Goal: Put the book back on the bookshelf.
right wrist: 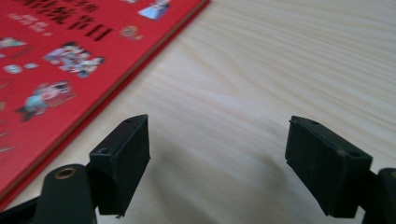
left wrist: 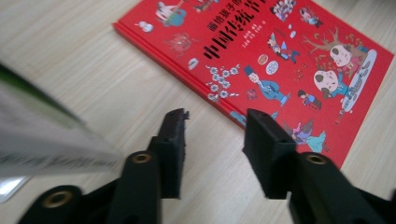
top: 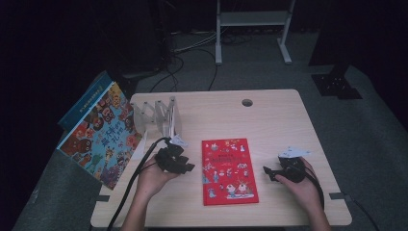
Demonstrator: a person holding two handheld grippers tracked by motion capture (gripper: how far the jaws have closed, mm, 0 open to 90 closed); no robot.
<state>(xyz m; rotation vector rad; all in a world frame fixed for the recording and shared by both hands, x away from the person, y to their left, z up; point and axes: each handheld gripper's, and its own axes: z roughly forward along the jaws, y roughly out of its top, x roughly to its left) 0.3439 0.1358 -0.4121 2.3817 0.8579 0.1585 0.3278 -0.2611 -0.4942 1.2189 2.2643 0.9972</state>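
Note:
A red picture book (top: 229, 171) lies flat near the table's front middle. My left gripper (top: 185, 166) hovers just left of the book, pointing at its left edge. In the left gripper view the jaws stand open with bare table between them, the red book (left wrist: 280, 60) just beyond. My right gripper (top: 268, 172) sits right of the book and points toward its right edge. Its jaws stand open in the right gripper view over bare wood, with the book's edge (right wrist: 70, 56) at the upper left.
A large colourful picture book (top: 98, 134) leans at the table's left edge, with a blue book behind it. A clear zigzag book rack (top: 159, 115) stands at the back left. A cable hole (top: 247, 102) sits near the far edge.

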